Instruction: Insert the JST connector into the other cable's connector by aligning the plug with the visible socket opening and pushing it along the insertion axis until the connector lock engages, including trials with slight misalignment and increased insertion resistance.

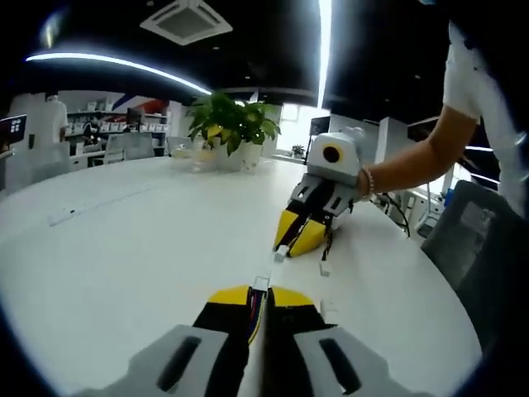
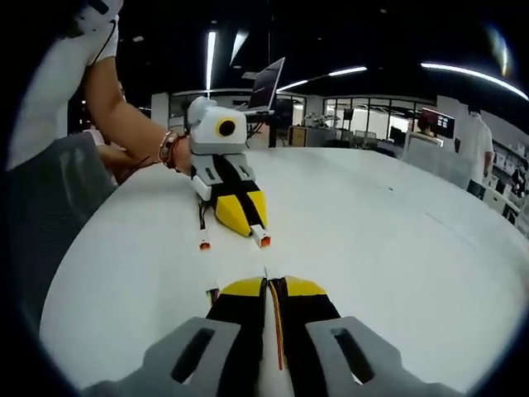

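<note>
Facing each other over a big white table (image 1: pixel 124 248), well apart.

Left gripper (image 1: pixel 260 291) squeezing shut on a cable (image 1: pixel 258 310), its white plug (image 1: pixel 261 284) poking out in front. Right gripper (image 2: pixel 266 285) squeezing shut on another cable (image 2: pixel 275 327). Second loose plug (image 2: pixel 203 245) hanging beside the left gripper, touching the table.
</note>
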Tool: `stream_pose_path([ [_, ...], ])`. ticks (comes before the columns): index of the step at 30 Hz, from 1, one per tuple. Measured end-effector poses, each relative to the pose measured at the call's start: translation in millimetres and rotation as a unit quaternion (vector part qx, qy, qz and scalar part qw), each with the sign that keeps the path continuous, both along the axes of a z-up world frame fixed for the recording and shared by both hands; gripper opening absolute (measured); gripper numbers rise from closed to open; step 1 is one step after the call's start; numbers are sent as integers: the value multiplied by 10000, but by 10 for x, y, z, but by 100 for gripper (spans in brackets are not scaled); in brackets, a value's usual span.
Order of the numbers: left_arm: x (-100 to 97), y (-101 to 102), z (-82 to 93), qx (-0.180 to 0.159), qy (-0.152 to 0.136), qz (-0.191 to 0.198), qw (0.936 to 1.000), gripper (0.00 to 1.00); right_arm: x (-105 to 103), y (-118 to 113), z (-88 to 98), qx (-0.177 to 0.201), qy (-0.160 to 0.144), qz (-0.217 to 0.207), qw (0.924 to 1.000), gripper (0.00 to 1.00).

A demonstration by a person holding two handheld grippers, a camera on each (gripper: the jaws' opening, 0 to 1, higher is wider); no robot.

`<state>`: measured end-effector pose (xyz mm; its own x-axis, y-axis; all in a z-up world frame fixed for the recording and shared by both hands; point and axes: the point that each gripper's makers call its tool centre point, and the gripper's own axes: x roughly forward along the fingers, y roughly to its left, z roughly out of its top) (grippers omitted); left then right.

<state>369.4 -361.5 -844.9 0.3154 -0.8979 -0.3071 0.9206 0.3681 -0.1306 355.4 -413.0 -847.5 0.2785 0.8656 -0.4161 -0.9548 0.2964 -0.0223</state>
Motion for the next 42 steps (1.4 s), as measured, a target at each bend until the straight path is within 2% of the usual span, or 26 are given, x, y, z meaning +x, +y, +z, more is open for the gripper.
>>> stream_pose_path([
  [15, -80, -7, 40, 134, -115, -224, 9996, 1, -32, 13, 12, -204, -2, 64, 9998, 4],
  [19, -63, 33, 86, 171, -129, -171, 9996, 1, -50, 1, 69, -276, -56, 83, 9996, 4],
  [29, -141, 66, 211, 456, -371, -350, 9977, 1, -77, 28, 256, -333, -221, 84, 9992, 4],
  [35, -191, 18, 176, 659, -434, -500, 9956, 1, -90, 119, 310, -377, -324, 193, 9986, 4],
  [42, -213, -19, 154, 692, -421, -586, 9950, 0, -100, 191, 289, -393, -333, 291, 9982, 4],
])
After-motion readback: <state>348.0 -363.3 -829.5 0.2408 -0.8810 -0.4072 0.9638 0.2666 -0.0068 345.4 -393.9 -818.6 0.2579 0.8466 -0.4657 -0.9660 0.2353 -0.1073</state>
